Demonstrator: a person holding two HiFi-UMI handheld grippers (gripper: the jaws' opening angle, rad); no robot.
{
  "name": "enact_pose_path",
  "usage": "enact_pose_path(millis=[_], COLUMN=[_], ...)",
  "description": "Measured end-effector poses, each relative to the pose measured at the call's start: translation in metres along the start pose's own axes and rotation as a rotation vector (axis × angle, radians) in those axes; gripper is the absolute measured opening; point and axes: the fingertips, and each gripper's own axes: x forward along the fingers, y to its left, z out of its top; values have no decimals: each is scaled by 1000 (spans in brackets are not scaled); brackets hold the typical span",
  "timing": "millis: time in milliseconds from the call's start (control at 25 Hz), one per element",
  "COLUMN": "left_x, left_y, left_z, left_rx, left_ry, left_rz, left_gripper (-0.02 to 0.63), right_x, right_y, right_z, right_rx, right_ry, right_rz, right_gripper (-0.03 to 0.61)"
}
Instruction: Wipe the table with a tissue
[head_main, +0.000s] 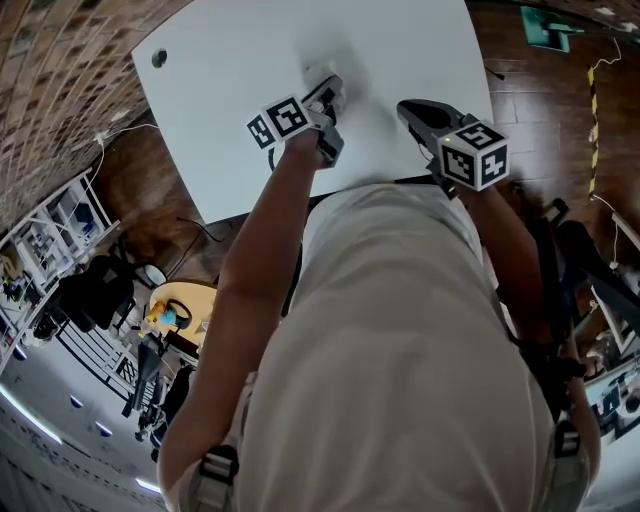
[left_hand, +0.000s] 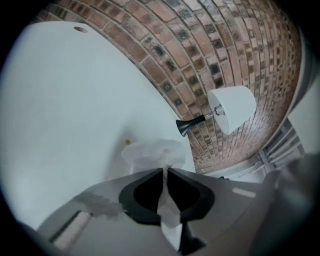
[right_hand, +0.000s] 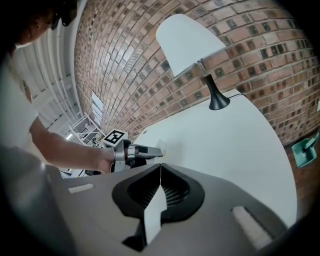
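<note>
Person's pale shirt (head_main: 400, 330) up close; beyond it the grey left gripper (head_main: 328, 92) pinches a crumpled white tissue (left_hand: 152, 155) on the round-edged white table (head_main: 230, 70). The right gripper (head_main: 412, 110) hovers, jaws pressed together, empty. Wiping looks underway: a yellow speck (left_hand: 127, 142) sits beside the tissue.

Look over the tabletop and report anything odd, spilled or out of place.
Only one small thing: a tiny yellow speck sits on the white table, just beyond the tissue clamped in the jaws of the left gripper. What it is cannot be told. Nothing looks spilled or damaged, and the lamp stands upright.
</note>
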Motion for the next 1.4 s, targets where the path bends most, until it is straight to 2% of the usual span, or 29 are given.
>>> enact_pose_path(millis=[160,320,560,880,1040,1200,1280,1400], left_x=[1,2,0,-20,-44,-54,-43,-9], left_y=[11,20,32,57,77,86,76,43], left_z=[11,21,35,67,81,85,75,36], left_rx=[-81,-138,-293,-357,-337,-255,-184,-83], left_ry=[-54,-68,-108,-206,-252,-250,-186,1], left_rz=[37,31,30,71,121,167,141,56], left_gripper=[32,32,31,29,29,29,29,29], right_x=[3,6,7,15,14,12,9,5], right_y=[-1,-1,-4,-3,-2,-3,-3,-4], right_z=[2,3,5,7,7,5,2,0], right_rx=[0,4,17,20,14,14,15,15], right_ry=[5,14,17,22,23,22,21,21], right_rz=[3,4,-2,6,9,9,8,6], right_gripper=[9,9,9,9,9,9,9,9])
